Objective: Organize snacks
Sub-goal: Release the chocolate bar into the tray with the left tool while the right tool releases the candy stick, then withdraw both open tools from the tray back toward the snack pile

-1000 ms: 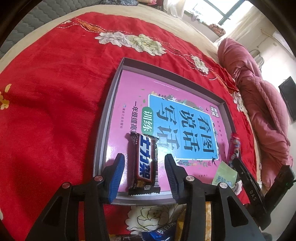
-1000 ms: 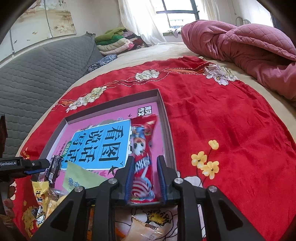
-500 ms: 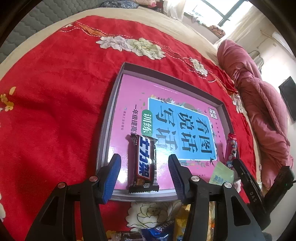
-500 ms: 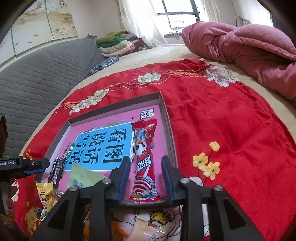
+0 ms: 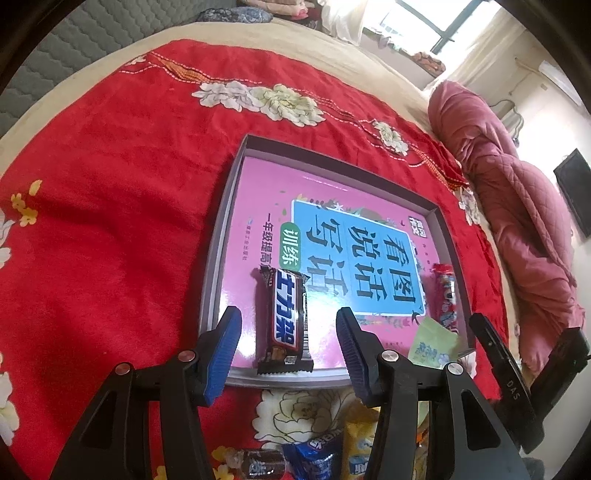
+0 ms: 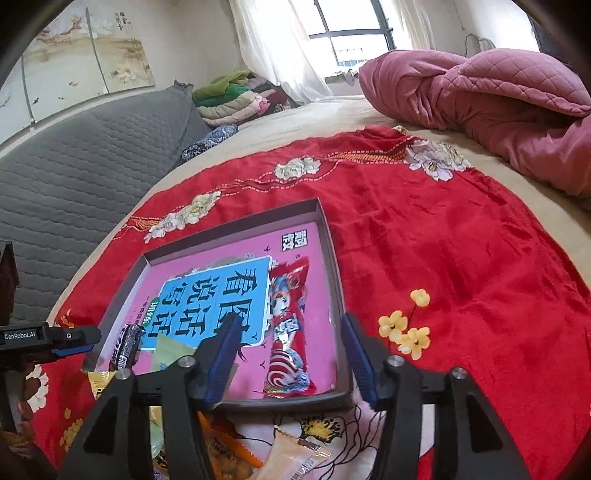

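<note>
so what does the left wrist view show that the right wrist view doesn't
Only the left wrist view: a dark screen on the wall, and the chocolate bar's front.

Only the right wrist view: folded clothes, wall pictures, yellow flowers on the cloth.

Both: the tray, the red snack pack, the pink quilt, both grippers open.

Left tool [image 5: 286, 345] angled downward, jaws apart; right tool [image 6: 290, 354] likewise, jaws just opening.

Bright curtained window [image 6: 351, 33], grey quilted headboard [image 6: 74, 173], pink quilt [image 6: 498, 96]
</note>
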`<state>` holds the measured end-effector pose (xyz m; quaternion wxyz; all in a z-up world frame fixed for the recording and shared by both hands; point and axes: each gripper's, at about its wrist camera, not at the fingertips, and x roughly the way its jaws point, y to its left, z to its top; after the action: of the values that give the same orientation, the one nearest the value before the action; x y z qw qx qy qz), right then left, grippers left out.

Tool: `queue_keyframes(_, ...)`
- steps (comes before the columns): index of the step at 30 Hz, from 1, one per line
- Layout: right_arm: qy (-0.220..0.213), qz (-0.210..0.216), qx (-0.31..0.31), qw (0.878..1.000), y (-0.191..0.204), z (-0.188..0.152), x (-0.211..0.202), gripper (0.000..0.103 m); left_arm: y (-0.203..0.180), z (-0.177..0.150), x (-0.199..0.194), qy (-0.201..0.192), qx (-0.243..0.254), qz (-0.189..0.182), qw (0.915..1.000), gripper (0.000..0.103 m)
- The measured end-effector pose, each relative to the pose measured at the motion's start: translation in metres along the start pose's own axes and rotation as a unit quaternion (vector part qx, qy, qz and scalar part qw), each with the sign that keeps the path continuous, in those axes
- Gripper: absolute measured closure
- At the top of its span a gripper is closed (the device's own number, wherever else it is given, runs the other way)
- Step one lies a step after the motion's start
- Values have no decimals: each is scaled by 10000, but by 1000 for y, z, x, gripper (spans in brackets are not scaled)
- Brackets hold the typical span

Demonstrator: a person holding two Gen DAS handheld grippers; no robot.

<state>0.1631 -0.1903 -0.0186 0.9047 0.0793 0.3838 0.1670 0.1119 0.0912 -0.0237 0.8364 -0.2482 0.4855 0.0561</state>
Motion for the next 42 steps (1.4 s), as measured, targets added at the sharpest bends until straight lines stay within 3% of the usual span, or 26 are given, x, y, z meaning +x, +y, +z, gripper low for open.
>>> queue_keyframes(6, -101, 28, -24, 9999, 1, 1, -10, 45, -1, 1, -8, -56, 26, -14, 10000, 47)
queue_keyframes(9, -251, 64, -73, 9996, 4, 2, -20, 44, -2, 0, -12, -70, 43, -20, 10000, 39)
queue_keyframes(22, -544, 128, -315, 9979, 19, 3, -55, 35, -6, -5, -26, -104, 153, -88, 9998, 39)
queue_keyframes(42, -168, 137, -186, 9996, 32, -20, -79, 26, -25, -28, -47, -87, 574, -122, 9982, 39)
